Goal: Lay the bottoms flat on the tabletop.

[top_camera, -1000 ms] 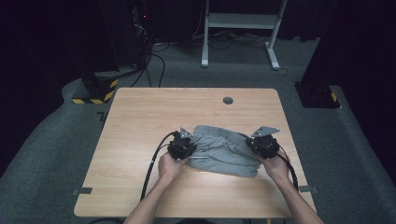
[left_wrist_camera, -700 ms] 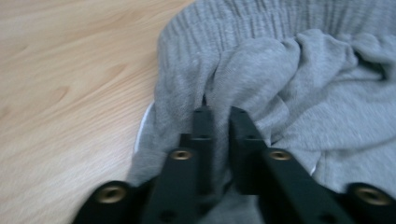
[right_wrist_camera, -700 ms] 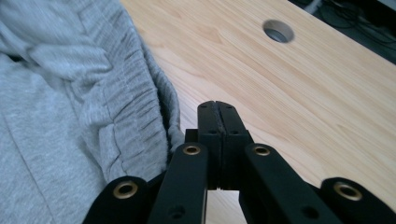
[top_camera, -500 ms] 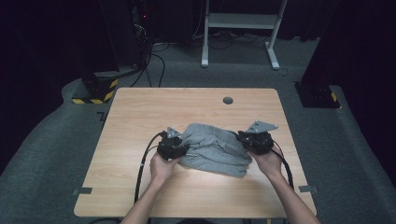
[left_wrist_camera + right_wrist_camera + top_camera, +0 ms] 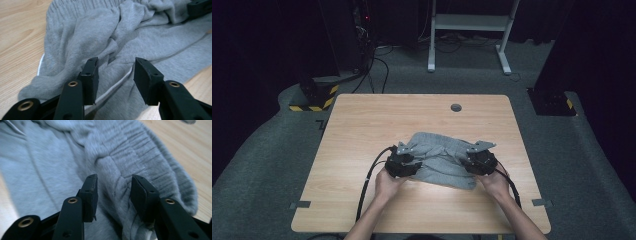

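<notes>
A: So, how are the hands posed?
B: Both forearms are angled inward; the left gripper (image 5: 404, 161) and right gripper (image 5: 477, 159) are held low at opposite ends of the grey garment (image 5: 439, 159) on the table (image 5: 362, 125).
A: And the jaws?
B: Both pairs have just been opening and are spread, with cloth lying loose between them.

bare table (image 5: 362, 130) all around, crumpled garment (image 5: 439, 160) mid-table

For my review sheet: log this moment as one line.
left gripper: just opened, off cloth | right gripper: just opened, above folds | grey garment: bunched on table
</notes>
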`<state>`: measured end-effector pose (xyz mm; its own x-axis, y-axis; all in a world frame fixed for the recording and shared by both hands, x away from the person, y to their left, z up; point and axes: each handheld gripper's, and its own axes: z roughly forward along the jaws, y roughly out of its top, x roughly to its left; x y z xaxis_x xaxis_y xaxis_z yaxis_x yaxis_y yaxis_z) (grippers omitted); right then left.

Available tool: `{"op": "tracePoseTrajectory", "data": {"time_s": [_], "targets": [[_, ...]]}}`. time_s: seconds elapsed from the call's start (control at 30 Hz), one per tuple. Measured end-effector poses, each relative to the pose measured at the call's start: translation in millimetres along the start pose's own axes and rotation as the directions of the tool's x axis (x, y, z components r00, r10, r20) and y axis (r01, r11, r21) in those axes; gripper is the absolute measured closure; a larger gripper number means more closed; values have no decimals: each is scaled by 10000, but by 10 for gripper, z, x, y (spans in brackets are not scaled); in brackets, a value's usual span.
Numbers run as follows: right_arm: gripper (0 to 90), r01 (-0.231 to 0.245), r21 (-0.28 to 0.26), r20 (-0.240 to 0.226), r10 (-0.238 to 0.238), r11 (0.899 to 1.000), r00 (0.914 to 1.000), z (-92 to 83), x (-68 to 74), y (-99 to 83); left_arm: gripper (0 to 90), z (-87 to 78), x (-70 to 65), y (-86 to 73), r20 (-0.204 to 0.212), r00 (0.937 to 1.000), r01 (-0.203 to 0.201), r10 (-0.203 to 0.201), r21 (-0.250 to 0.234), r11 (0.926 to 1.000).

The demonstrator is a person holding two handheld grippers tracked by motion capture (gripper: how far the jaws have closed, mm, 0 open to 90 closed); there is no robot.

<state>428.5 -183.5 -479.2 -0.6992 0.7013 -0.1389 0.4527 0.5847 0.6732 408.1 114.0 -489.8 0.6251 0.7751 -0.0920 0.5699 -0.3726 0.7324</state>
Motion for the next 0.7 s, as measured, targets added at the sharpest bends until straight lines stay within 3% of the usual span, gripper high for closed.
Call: {"op": "tracePoseTrajectory", "data": {"time_s": [0.1, 0.2, 0.27, 0.37, 0.5, 0.7], "targets": [[622, -47, 217, -25, 47, 9998, 10000, 107, -29, -19, 593, 84, 3, -13, -106, 9999, 4, -3, 147, 9999], [790, -153, 336, -215, 160, 9993, 9996, 178, -69, -36, 648, 124, 7, -13, -268, 9996, -66, 75, 322, 9995], [845, -143, 397, -342, 157, 9991, 9993, 194, -84, -40, 711, 120, 15, -9, -272, 9995, -118, 129, 404, 9991], [861, -264, 204, -427, 273, 9994, 9987, 170, -132, -34, 804, 94, 40, 1, -112, 9998, -183, 188, 467, 9987], [861, -767, -323, -330, 756, 9965, 9966, 54, -237, -30, 827, 33, 65, 17, 41, 9999, -139, 138, 368, 9992], [860, -824, -518, 357, 843, 9953, 9958, -95, -430, 111, 831, -157, 124, 18, -68, 9997, -230, 231, 136, 9996]]}}
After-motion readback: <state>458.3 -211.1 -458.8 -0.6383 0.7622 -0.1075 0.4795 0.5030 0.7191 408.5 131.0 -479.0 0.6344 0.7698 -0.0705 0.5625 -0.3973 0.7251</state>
